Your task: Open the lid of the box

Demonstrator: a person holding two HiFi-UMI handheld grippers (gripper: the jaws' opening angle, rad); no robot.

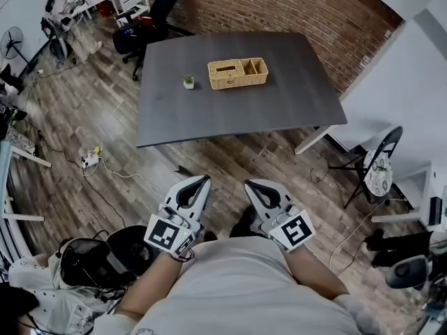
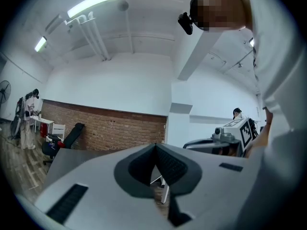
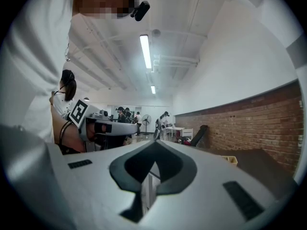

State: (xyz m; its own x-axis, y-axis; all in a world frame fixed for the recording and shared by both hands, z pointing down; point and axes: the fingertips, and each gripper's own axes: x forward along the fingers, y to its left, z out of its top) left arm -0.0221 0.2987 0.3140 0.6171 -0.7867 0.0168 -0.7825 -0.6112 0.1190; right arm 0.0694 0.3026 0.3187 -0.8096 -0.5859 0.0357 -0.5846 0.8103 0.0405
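Observation:
A woven wicker box (image 1: pixel 237 73) with a lidded left part and open right compartments sits on the dark grey table (image 1: pixel 209 110), far ahead of me. Its corner shows in the right gripper view as the wicker box (image 3: pixel 230 160). My left gripper (image 1: pixel 203 180) and right gripper (image 1: pixel 250 184) are held side by side close to my torso, over the wooden floor, well short of the table. Both are shut with nothing between the jaws, as seen in the left gripper (image 2: pixel 155 146) and right gripper (image 3: pixel 155 143) views.
A small potted plant (image 1: pixel 188 81) stands left of the box. A black office chair (image 1: pixel 134 38) is behind the table, and a folding chair (image 1: pixel 378 164) is to its right. A power strip with cable (image 1: pixel 89 160) lies on the floor, with bags (image 1: pixel 87 261) at my left.

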